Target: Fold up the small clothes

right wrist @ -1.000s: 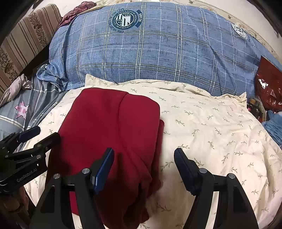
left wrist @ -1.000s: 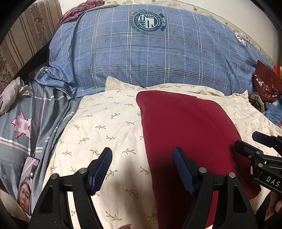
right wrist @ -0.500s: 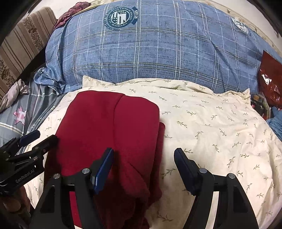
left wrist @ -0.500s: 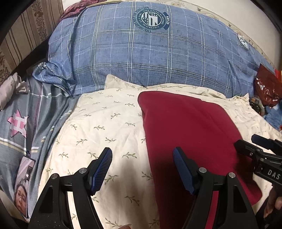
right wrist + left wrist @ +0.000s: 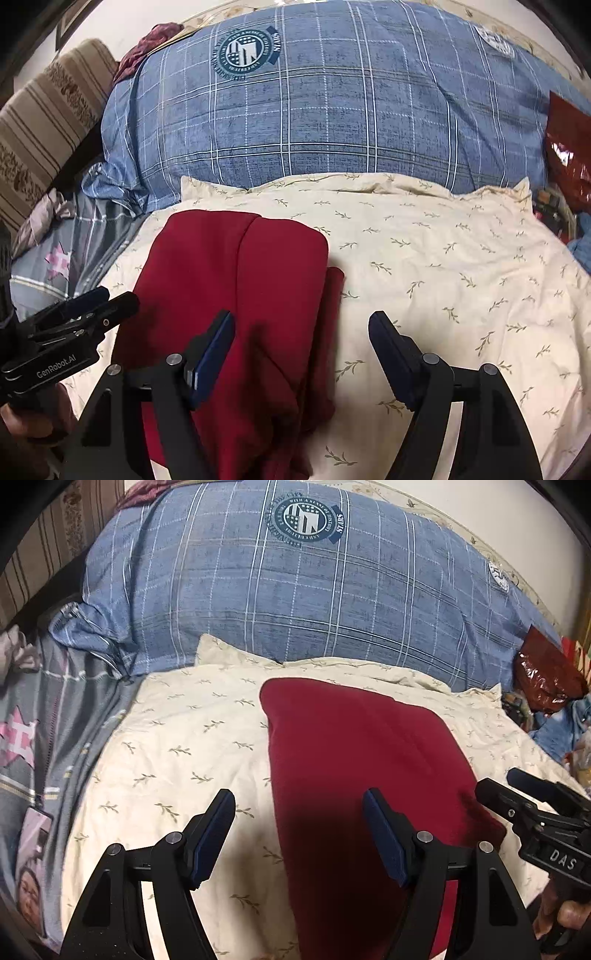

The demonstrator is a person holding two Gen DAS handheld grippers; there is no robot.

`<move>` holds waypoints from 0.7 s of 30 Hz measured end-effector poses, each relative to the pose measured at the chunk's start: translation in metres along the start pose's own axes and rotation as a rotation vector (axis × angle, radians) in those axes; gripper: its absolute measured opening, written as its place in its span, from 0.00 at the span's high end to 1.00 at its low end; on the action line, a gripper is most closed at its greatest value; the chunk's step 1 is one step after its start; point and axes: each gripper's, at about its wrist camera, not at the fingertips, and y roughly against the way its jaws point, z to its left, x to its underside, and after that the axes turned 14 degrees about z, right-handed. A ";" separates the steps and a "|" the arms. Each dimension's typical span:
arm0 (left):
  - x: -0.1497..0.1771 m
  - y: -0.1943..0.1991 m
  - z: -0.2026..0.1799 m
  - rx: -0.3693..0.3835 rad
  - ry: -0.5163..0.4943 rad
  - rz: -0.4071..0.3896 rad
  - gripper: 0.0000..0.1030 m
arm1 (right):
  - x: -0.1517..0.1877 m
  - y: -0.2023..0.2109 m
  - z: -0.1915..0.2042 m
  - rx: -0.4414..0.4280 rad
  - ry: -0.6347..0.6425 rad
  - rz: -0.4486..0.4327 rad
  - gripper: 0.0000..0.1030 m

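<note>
Where cream sheet [image 5: 443, 266] covers bed, red garment [image 5: 243, 280] lies folded, lower part rumpled. Left gripper [image 5: 299, 834] released, straddling garment's left edge. Right gripper [image 5: 301, 354] released, over garment's right edge. Blue plaid pillow [image 5: 295, 602] behind sheet.

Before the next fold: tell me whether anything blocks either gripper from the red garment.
Nothing visible does. The left gripper and right gripper both hang open over the red garment, which lies bare on the cream sheet.
</note>
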 end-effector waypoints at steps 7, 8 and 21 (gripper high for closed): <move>0.016 0.014 -0.005 -0.010 -0.011 -0.027 0.31 | 0.010 0.007 0.021 0.028 0.040 -0.033 0.25; 0.018 0.016 -0.005 -0.015 -0.015 -0.029 0.31 | 0.012 0.008 0.024 0.027 0.046 -0.039 0.24; 0.035 0.033 -0.011 -0.032 -0.046 -0.049 0.31 | 0.027 0.014 0.033 0.026 0.058 -0.041 0.23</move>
